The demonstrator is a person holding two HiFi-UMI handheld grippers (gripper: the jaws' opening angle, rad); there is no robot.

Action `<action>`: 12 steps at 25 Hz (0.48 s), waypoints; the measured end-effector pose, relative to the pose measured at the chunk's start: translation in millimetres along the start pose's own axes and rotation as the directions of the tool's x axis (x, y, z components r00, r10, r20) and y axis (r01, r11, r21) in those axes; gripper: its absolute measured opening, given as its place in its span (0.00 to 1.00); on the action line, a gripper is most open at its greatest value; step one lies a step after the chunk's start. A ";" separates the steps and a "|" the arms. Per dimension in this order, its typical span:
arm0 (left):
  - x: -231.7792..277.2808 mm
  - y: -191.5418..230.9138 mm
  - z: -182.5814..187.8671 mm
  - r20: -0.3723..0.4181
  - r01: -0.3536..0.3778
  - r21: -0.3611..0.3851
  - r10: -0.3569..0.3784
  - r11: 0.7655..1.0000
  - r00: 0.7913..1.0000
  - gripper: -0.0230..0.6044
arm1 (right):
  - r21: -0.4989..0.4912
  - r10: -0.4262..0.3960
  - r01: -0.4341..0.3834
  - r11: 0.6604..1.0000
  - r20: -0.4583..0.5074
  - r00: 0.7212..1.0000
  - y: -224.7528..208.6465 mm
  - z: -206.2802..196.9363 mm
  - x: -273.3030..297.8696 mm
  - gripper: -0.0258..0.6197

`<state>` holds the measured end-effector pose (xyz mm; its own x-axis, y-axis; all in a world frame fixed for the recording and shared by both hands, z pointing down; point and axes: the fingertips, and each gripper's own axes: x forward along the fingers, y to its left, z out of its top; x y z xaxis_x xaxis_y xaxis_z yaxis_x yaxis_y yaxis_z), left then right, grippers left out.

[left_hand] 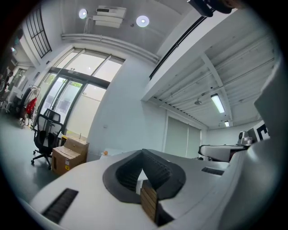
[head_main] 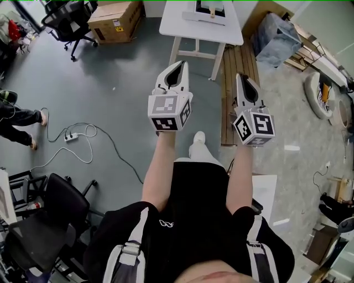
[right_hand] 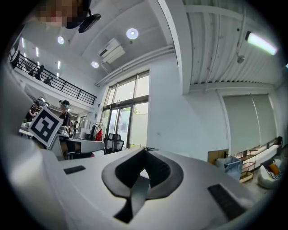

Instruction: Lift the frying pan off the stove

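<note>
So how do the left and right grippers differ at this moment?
The left gripper hangs over grey floor; the right gripper hangs over wooden planks. The left reaches slightly farther forward than the right. Both are shut, empty and pointing ahead.

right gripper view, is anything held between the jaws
No, the right gripper is shut, its jaws together with nothing between them.

the white table (head_main: 172,29) is cut off by the top edge (likewise the pale object (head_main: 206,12) on it).
</note>
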<state>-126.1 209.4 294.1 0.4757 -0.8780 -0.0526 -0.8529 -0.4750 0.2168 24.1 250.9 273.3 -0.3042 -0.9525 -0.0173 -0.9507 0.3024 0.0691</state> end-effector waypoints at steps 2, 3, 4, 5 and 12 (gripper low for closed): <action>-0.8 15.8 3.1 0.003 -0.026 0.000 0.026 1.000 1.000 0.02 | -0.004 0.003 -0.003 1.000 0.010 1.000 2.9 2.8 4.9 0.04; -1.1 20.4 4.4 0.005 -0.033 0.003 0.033 0.999 0.999 0.02 | -0.005 0.005 -0.005 1.000 0.014 1.000 3.8 4.0 6.6 0.04; -1.2 23.1 5.3 0.007 -0.038 0.005 0.038 0.999 0.999 0.02 | -0.006 0.005 -0.005 1.000 0.018 1.000 3.7 5.0 7.9 0.04; -0.9 24.2 5.9 0.009 -0.039 0.007 0.039 0.999 0.999 0.02 | -0.006 0.006 -0.006 1.000 0.022 1.000 3.0 5.9 9.1 0.04; 2.3 35.5 -2.4 0.021 -0.041 0.014 0.041 0.999 0.999 0.02 | -0.018 0.005 -0.005 1.000 0.053 0.999 -4.8 1.1 20.0 0.04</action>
<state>-154.8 190.6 304.0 0.4356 -0.8979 -0.0641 -0.8747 -0.4390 0.2052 22.5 230.4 271.5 -0.3122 -0.9474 -0.0702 -0.9481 0.3060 0.0870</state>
